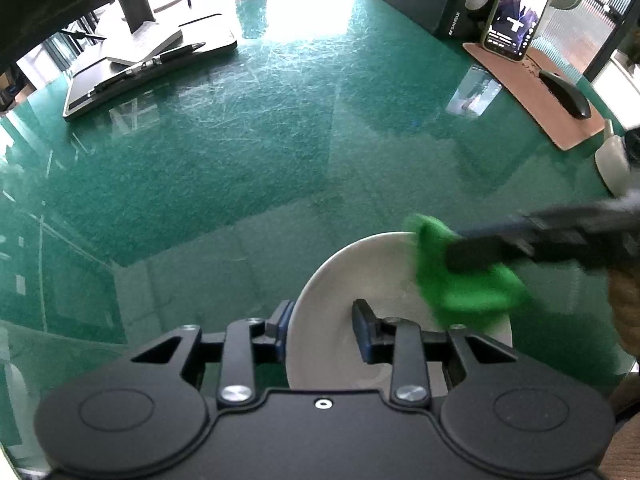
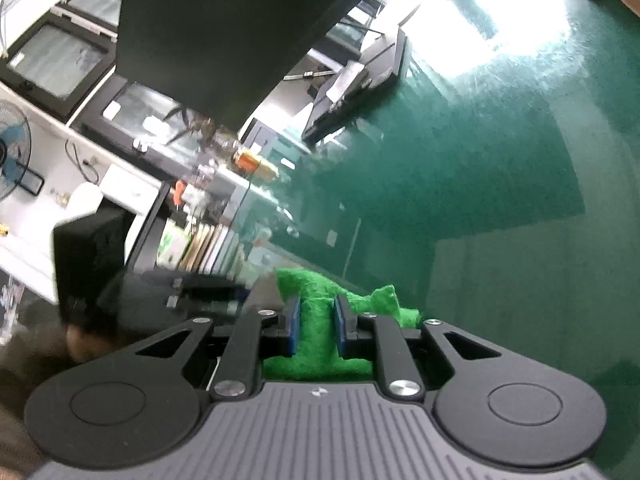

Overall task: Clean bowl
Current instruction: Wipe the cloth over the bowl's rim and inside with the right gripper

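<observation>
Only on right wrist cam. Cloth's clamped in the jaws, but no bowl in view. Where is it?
Observer: The white bowl is on the green table, just in front of the left gripper.
Operator: Left got hold of it?
Observer: Its fingers straddle the near rim, one inside and one outside. I can't tell whether the pads press.
Operator: Is the cloth on the bowl?
Observer: Yes. The green cloth lies over the bowl's right rim, and the right gripper on it is blurred.
</observation>
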Motion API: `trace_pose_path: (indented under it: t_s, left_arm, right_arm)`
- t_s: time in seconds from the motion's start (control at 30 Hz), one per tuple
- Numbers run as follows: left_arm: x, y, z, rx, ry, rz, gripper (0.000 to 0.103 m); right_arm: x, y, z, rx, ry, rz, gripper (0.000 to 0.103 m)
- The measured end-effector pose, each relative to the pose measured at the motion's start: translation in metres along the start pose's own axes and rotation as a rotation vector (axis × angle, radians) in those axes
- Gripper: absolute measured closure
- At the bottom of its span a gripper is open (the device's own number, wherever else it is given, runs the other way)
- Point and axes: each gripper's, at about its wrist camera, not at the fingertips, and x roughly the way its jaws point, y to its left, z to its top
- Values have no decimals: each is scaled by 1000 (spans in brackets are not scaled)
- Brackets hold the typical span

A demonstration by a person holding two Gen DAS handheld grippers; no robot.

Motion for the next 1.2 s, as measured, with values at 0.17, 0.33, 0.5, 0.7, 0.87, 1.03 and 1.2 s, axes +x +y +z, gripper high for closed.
trace_pose_path:
  t_s: [0.17, 0.33, 0.5, 0.7, 0.87, 1.03, 1.2]
  left_arm:
    - [0, -3, 2, 4, 1, 13, 68]
    - [1, -2, 1, 7, 5, 0, 60]
    - [1, -2, 1, 21, 11, -6, 61]
    - [2, -3, 1, 36, 9, -6, 61]
    - [2, -4, 1, 39, 9, -5, 61]
    - [2, -2, -1, 28, -2, -11, 60]
    - [-1, 7, -3, -79, 3, -24, 60]
  right_arm:
    - [30, 4, 14, -16, 13, 35, 84]
    - [5, 1, 1, -6, 21, 14, 84]
    - [-25, 0, -22, 28, 56, 8, 84]
    - [-8, -2, -10, 39, 31, 7, 83]
    - [28, 5, 10, 15, 45, 42, 83]
    - [20, 2, 6, 46, 38, 35, 83]
    - [-5, -4, -7, 102, 29, 15, 83]
